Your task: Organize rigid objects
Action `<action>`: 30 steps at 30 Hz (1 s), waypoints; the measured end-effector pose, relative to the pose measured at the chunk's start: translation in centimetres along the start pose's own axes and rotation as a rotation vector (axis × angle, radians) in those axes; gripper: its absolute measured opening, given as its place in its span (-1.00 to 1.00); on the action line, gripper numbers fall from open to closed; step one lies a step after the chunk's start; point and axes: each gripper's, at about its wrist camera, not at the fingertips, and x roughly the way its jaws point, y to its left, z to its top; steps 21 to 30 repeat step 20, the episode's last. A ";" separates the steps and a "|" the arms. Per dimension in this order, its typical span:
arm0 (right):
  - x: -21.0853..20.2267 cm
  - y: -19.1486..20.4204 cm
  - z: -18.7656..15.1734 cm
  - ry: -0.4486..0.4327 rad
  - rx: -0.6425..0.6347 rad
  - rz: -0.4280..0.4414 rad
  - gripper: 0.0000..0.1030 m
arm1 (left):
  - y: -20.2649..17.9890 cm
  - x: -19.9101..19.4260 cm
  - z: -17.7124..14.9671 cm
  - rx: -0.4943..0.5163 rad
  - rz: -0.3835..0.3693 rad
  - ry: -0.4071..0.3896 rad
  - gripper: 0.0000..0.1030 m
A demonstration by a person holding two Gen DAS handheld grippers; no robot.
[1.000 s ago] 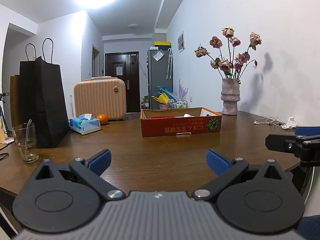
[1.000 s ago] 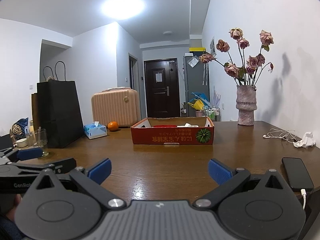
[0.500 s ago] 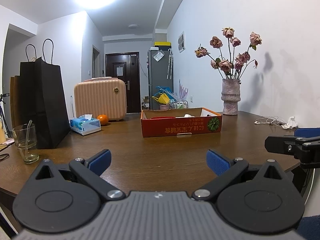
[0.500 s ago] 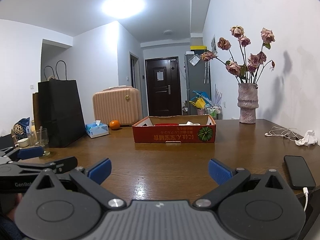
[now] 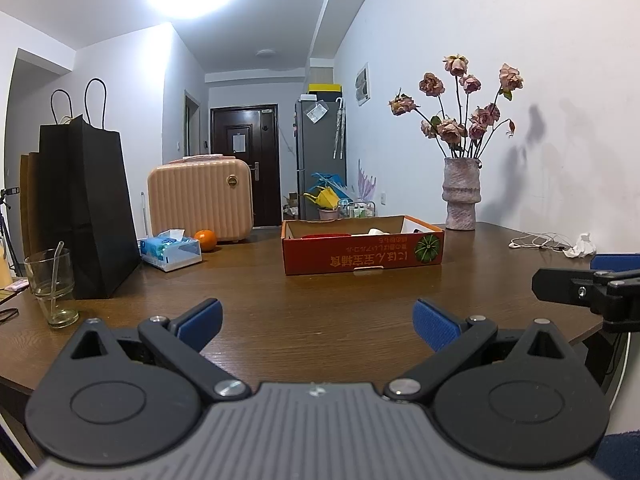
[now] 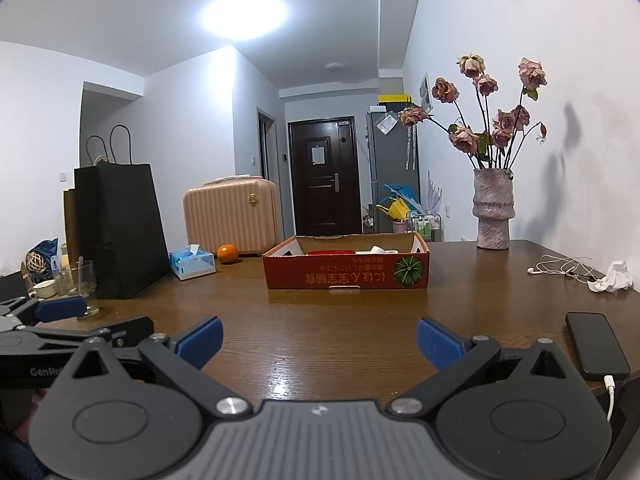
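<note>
Wooden table (image 6: pixel 320 332) underneath it all, broad and mostly bare at the near edge. Mid-table, well ahead of both tools: red cardboard box (image 6: pixel 346 270), shallow and open-topped, with something red and something white barely showing above its wall. Probably light and stiff enough to slide or lift by a side wall, though thin card would likely buckle if pinched hard. Farther left, near the black paper bag (image 5: pixel 86 208): tissue box (image 5: pixel 170 254), then orange (image 5: pixel 205 239), firm but prone to rolling. Left gripper (image 5: pixel 316 318) spread wide, empty, touching nothing. Right gripper (image 6: pixel 318 338) likewise spread wide, holding nothing, poised above the table's near edge.
</note>
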 end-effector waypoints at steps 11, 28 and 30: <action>-0.1 -0.1 0.0 -0.005 0.009 -0.002 1.00 | -0.1 -0.2 0.3 0.001 0.011 -0.020 1.00; -0.1 -0.2 -0.1 -0.004 0.008 0.000 1.00 | -0.2 -0.3 0.2 0.003 0.013 -0.027 1.00; -0.1 -0.2 -0.1 -0.004 0.008 0.000 1.00 | -0.2 -0.3 0.2 0.003 0.013 -0.027 1.00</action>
